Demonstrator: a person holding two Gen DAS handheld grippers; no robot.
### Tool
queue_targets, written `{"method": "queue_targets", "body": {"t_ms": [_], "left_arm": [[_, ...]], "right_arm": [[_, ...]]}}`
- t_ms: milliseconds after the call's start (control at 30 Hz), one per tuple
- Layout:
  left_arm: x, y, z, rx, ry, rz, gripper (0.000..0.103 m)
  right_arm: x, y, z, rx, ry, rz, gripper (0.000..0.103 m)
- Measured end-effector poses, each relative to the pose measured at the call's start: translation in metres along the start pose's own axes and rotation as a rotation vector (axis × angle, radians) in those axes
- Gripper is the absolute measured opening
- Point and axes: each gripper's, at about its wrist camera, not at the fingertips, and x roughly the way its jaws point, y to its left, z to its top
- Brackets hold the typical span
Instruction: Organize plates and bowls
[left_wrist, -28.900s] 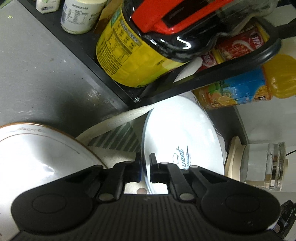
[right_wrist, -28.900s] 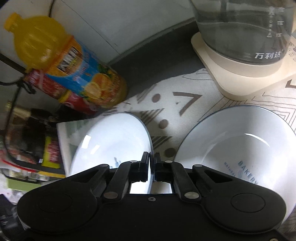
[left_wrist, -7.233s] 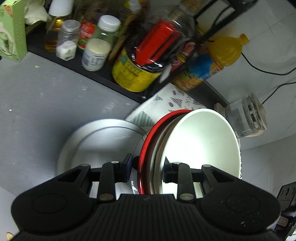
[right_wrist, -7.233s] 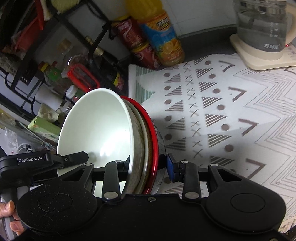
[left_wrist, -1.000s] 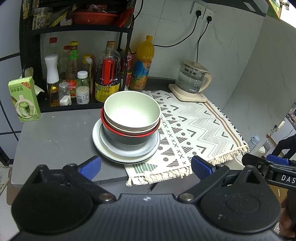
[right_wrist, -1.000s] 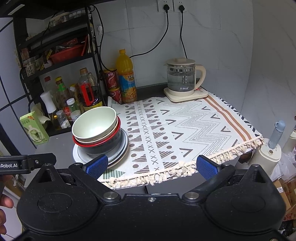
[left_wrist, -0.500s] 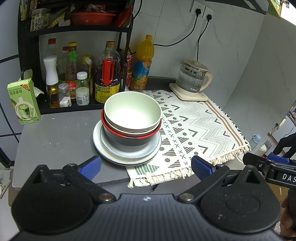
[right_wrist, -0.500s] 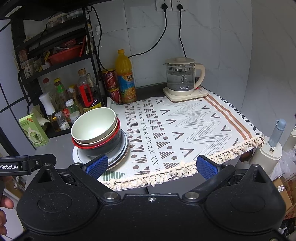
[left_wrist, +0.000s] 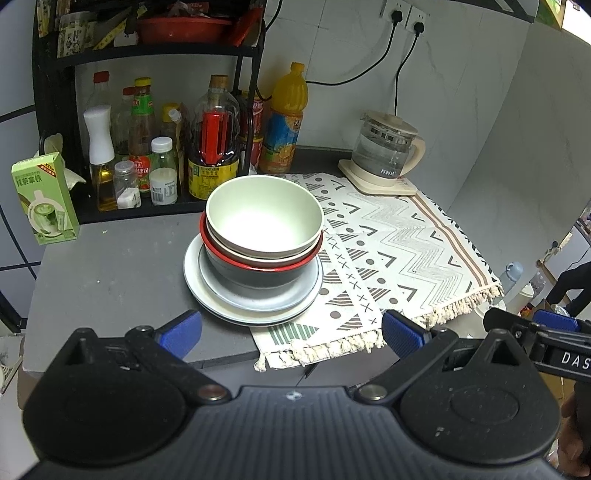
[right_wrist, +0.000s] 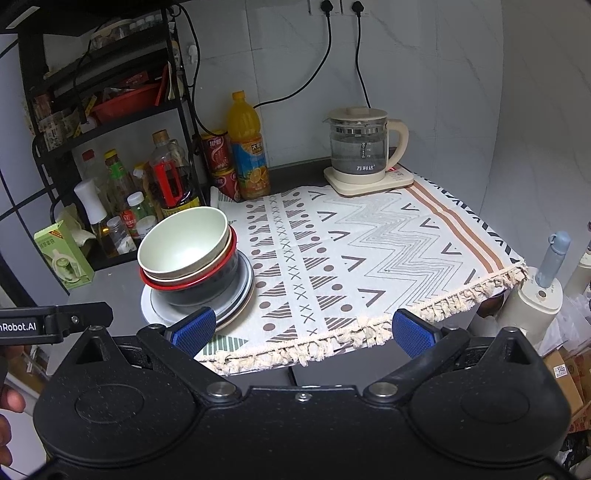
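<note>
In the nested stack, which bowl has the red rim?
The bottom bowl, dark-sided and resting directly on the plates. The two bowls nested inside it are pale: cream, then light green on top.

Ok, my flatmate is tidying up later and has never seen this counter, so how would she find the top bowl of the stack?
Start at the black shelf rack full of bottles on the left of the counter. Right in front of it, at the left edge of the patterned cloth, dishes are stacked on plates. The top bowl is pale green, nested above a beige one and a red-rimmed dark one.
</note>
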Motion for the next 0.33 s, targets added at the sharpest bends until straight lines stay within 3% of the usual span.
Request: {"method": "queue_targets", "body": {"t_ms": [333], "left_arm": [[0.008, -0.0059, -0.0031, 0.022, 0.036, -0.004, 0.103]], "right_arm": [[0.0047, -0.0045, -0.0073, 0.01, 0.023, -0.006, 0.103]]}}
